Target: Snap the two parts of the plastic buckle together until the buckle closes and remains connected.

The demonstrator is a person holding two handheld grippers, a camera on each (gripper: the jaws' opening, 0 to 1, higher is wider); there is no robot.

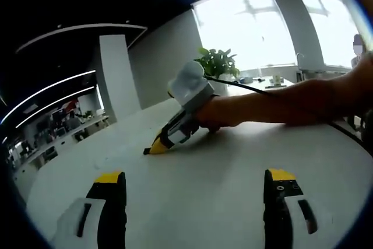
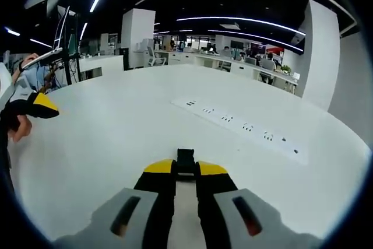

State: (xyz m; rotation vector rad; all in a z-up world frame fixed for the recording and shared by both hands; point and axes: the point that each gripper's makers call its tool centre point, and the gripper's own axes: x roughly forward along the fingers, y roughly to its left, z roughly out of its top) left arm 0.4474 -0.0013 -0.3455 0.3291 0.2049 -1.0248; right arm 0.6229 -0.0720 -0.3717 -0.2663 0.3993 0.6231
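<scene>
On the white counter, the right tongs pinch a small, stiff, light black buckle part by its near end, while the left tongs stand apart, holding nothing.

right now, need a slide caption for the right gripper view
Right hand-held gripper shut on a black buckle part over a white table, with the left hand-held gripper at the edge.
</scene>
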